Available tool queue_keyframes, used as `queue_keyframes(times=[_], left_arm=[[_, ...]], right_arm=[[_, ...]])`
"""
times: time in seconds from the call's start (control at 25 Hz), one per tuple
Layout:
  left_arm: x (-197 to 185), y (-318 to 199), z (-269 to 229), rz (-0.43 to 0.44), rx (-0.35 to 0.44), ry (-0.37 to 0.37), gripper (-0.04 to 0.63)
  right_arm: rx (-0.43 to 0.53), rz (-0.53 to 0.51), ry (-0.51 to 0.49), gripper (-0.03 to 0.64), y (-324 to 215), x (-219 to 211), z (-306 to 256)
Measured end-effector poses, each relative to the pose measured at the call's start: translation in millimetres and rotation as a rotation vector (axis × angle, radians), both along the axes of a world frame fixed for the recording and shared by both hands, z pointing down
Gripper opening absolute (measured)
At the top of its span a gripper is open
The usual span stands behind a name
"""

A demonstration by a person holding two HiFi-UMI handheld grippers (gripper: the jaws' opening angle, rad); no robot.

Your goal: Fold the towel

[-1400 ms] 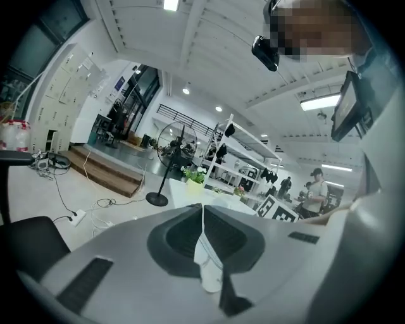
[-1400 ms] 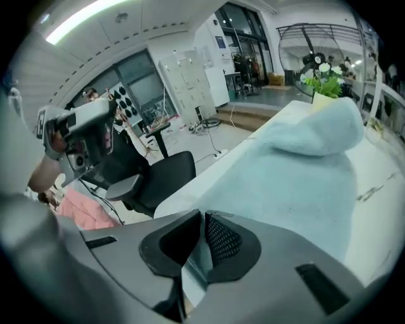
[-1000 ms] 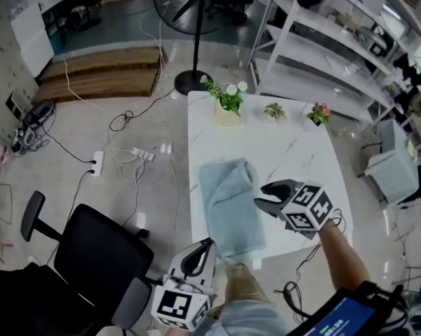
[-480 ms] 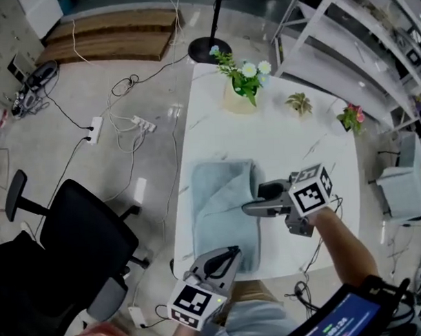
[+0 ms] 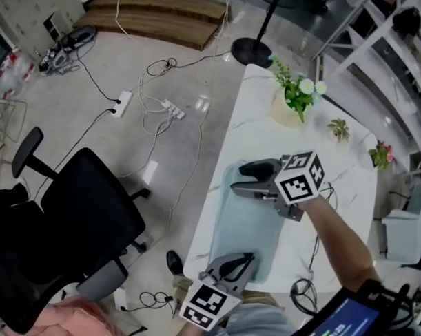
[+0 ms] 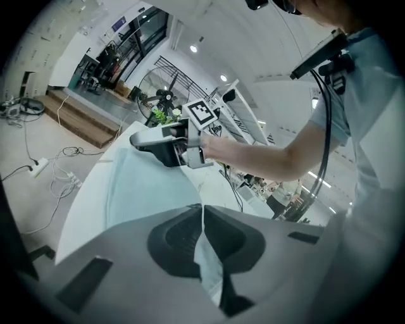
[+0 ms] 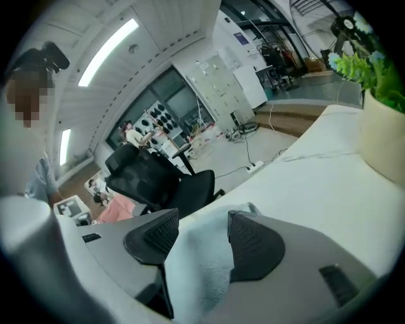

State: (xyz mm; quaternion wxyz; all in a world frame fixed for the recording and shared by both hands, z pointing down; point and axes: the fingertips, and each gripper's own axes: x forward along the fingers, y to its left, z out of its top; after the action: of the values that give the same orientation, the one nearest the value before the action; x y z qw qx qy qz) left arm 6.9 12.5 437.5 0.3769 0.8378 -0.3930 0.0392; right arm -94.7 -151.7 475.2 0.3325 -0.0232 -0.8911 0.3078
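Note:
A pale blue towel [image 5: 243, 228] lies lengthwise on the white table [image 5: 264, 134]. My left gripper [image 5: 236, 265] is at the towel's near edge, shut on a thin strip of the cloth [image 6: 205, 253]. My right gripper [image 5: 240, 181] reaches in from the right over the towel's far end. Its jaws stand wide apart and have just been closing a little. In the right gripper view a raised fold of towel [image 7: 196, 266] fills the gap between the right gripper's [image 7: 202, 231] ribbed pads [image 7: 253, 243]. The left gripper view shows the towel [image 6: 139, 190] stretching away to the right gripper [image 6: 142, 140].
A pot of flowers [image 5: 296, 99] and two small plants [image 5: 339, 128] [image 5: 381, 154] stand at the table's far side. A black office chair [image 5: 81, 216] sits on the floor to the left, with cables and a power strip [image 5: 122, 101] beyond. Shelving stands at the right.
My right gripper has moved from the towel's right side to over its far end, its jaws wider. My left gripper has come in to the towel's near edge.

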Motion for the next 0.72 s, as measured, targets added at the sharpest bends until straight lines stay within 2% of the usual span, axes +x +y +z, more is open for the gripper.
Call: queue_keyframes(times=[0.08, 0.12, 0.16, 0.24, 0.4, 0.44, 0.48, 0.56, 0.72], left_arm=[[-2, 3, 0, -0.015, -0.002, 0.001, 0.014], [-5, 4, -1, -0.025, -0.001, 0.002, 0.014], [-8, 5, -2, -0.038, 0.0, 0.003, 0.014], [-13, 8, -1, -0.062, -0.007, 0.005, 0.014], [-11, 12, 6, -0.078, -0.025, -0.008, 0.014], [-11, 11, 7, -0.082, -0.026, -0.011, 0.014], [-11, 11, 9, -0.085, -0.027, -0.015, 0.014], [-10, 11, 13, -0.084, -0.03, -0.021, 0.014], [-6, 15, 21, -0.069, -0.031, -0.032, 0.014]], right_arm=[[0.078, -0.043, -0.011, 0.202, 0, -5, -5], [0.149, -0.061, -0.033, 0.169, -3, -6, -18], [0.233, -0.076, -0.039, 0.17, -9, -6, -30], [0.364, -0.098, 0.011, 0.176, -24, 0, -34], [0.412, -0.148, 0.151, 0.179, -39, 12, 1], [0.431, -0.169, 0.18, 0.155, -40, 12, 9], [0.458, -0.185, 0.197, 0.065, -41, 12, 14], [0.509, -0.178, 0.154, 0.035, -40, 6, 4], [0.597, -0.124, -0.088, 0.037, -31, -11, -55]])
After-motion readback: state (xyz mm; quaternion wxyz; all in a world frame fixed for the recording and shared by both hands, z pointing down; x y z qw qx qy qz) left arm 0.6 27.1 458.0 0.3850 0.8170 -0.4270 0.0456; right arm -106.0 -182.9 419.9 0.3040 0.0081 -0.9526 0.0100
